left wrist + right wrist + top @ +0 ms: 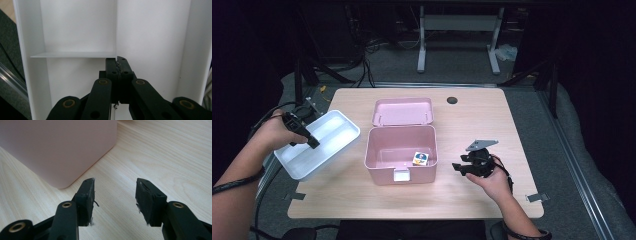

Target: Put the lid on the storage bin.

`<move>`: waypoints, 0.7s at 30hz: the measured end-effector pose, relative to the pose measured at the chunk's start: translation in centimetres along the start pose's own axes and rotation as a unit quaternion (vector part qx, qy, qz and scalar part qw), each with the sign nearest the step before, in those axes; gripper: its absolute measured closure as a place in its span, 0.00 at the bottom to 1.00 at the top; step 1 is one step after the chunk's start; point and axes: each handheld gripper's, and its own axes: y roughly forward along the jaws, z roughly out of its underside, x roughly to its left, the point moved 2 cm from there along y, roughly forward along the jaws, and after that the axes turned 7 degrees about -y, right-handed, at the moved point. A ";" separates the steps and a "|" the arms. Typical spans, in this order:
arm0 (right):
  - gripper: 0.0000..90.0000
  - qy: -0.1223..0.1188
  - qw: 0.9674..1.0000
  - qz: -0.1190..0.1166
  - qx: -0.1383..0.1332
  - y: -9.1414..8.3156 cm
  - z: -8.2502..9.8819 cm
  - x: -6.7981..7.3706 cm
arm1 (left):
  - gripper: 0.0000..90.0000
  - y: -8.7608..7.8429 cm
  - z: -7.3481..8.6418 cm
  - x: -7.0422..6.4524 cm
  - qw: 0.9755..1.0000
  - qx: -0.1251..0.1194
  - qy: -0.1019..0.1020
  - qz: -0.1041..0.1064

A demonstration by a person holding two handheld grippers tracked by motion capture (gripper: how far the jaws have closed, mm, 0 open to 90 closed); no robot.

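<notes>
A white divided tray [334,131] hangs tilted over the table's left edge. My left gripper [313,144] is shut on its inner divider wall [116,27], with the jaws pinched together at the wall's near end [117,61]. A pink box [382,172] stands open at the table's middle, its lid [403,111] lying back behind it. A small coloured cube [421,158] sits in the box's front right corner. My right gripper [457,167] is open just right of the box, low over the wood, with nothing between its jaws [115,187]. The box's pink corner [57,147] is close ahead on the left.
The wooden table [482,125] has a dark round hole [452,100] near its back edge and metal clips [537,197] at the front corners. Cables and a white desk frame [459,35] lie on the floor behind.
</notes>
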 end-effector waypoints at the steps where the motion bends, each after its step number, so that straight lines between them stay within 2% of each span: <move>1: 0.55 0.000 1.000 0.000 0.000 0.0 0.0 0.0 | 0.99 -0.2 -0.3 -0.3 1.000 -0.002 0.008 0.000; 3: 0.55 -0.001 1.000 -0.001 0.006 -0.1 0.0 0.0 | 0.99 -0.4 -0.9 -0.9 1.000 -0.006 0.020 0.002; 8: 0.55 0.002 1.000 -0.001 0.004 -0.1 0.0 -0.1 | 0.99 -0.9 -2.6 -2.5 0.999 -0.006 0.045 0.002; 11: 0.55 0.003 1.000 0.001 -0.003 0.0 0.0 -0.1 | 0.99 -1.1 -3.8 -3.4 0.998 -0.016 0.057 0.004; 12: 0.55 0.003 1.000 0.002 -0.004 0.0 0.0 -0.1 | 0.99 -1.2 -4.6 -4.0 0.998 -0.019 0.067 0.006; 13: 0.55 0.002 1.000 0.003 -0.005 0.0 0.0 -0.1 | 0.99 -1.2 -4.6 -4.0 0.998 -0.019 0.067 0.006; 17: 0.55 0.004 1.000 0.004 -0.004 -0.1 0.1 -0.2 | 0.99 -1.1 -6.3 -5.6 0.996 -0.021 0.092 0.009; 21: 0.55 0.008 1.000 -0.001 0.002 -0.3 0.3 -0.4 | 0.99 -0.8 -8.1 -7.4 0.993 -0.017 0.120 0.014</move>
